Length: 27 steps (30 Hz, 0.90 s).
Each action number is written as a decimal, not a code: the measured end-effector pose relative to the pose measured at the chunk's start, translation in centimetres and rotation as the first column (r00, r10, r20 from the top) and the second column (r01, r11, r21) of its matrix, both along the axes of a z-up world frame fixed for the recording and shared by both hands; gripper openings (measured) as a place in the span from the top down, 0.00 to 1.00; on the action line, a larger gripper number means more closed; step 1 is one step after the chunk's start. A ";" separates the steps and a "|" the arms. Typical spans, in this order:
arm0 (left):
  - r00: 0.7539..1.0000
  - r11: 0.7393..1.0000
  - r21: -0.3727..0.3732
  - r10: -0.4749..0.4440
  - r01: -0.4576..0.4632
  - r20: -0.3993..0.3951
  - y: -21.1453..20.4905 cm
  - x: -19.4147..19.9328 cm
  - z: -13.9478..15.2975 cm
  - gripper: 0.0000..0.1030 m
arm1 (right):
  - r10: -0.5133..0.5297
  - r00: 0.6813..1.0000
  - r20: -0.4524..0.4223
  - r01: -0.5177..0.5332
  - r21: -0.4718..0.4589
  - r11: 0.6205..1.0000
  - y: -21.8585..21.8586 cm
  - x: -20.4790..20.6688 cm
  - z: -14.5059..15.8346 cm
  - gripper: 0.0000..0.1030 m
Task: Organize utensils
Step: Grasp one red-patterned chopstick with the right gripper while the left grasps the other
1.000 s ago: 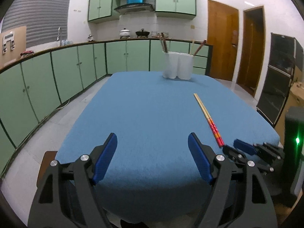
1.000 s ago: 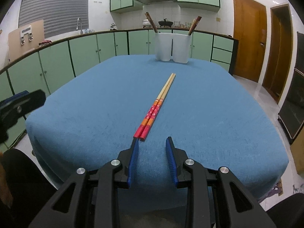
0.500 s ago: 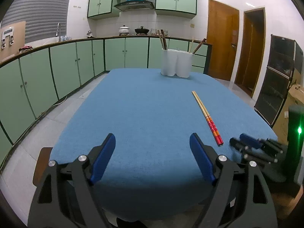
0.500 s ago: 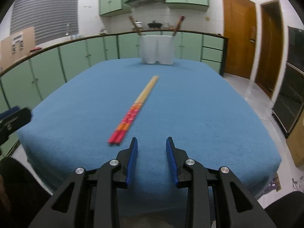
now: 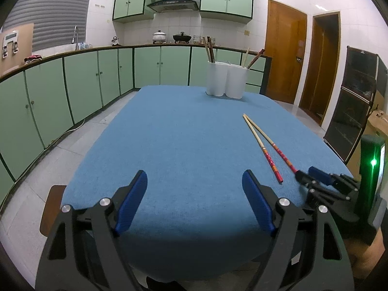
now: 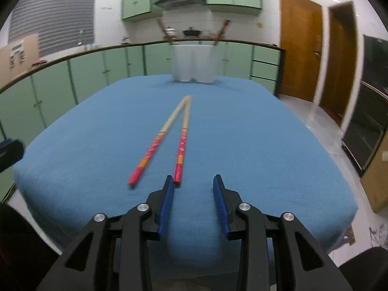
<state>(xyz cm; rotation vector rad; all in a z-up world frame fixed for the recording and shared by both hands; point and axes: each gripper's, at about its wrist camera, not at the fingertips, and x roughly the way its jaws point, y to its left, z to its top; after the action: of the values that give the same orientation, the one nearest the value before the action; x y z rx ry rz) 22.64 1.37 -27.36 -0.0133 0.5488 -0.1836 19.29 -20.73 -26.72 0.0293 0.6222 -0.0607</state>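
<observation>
Two red-handled wooden chopsticks (image 6: pixel 180 143) lie on the blue tablecloth (image 6: pixel 242 145), tips together, red ends spread in a V; they also show in the left wrist view (image 5: pixel 264 145). My right gripper (image 6: pixel 194 181) is open and empty; its left finger touches or nearly touches the right chopstick's red end. It shows in the left wrist view (image 5: pixel 308 174). My left gripper (image 5: pixel 194 179) is wide open and empty over the table's near edge. Two white holders (image 5: pixel 226 78) with chopsticks stand at the far edge.
Green cabinets (image 5: pixel 72 89) line the left and back walls. Wooden doors (image 5: pixel 283 55) and a dark appliance (image 5: pixel 356 101) stand to the right. The floor drops off around the table.
The two chopsticks lay side by side; now their red ends are spread apart. My right gripper has opened a little and moved up to the right chopstick's end.
</observation>
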 end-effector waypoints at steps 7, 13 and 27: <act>1.000 1.000 0.002 -0.021 0.021 -0.004 -1.0 0.1 0.0 0.24 | 0.040 0.999 0.005 -0.040 -0.009 0.999 0.4 0.0 -0.3 0.68; 0.999 0.999 -0.006 -0.035 0.035 -0.013 -1.8 0.5 -0.1 0.24 | 0.000 1.000 -0.013 0.000 0.001 1.000 -1.4 1.0 -0.1 0.94; 0.997 0.996 -0.044 -0.077 0.075 -0.026 -8.0 2.6 -1.9 0.24 | -0.078 0.997 -0.013 0.078 0.025 0.997 -5.6 0.0 0.2 0.92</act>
<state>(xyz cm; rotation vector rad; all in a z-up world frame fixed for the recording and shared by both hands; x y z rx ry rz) 25.26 -6.59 -29.26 -0.0366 0.5736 -0.2696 19.31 -26.32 -26.56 0.0783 0.6334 -0.1282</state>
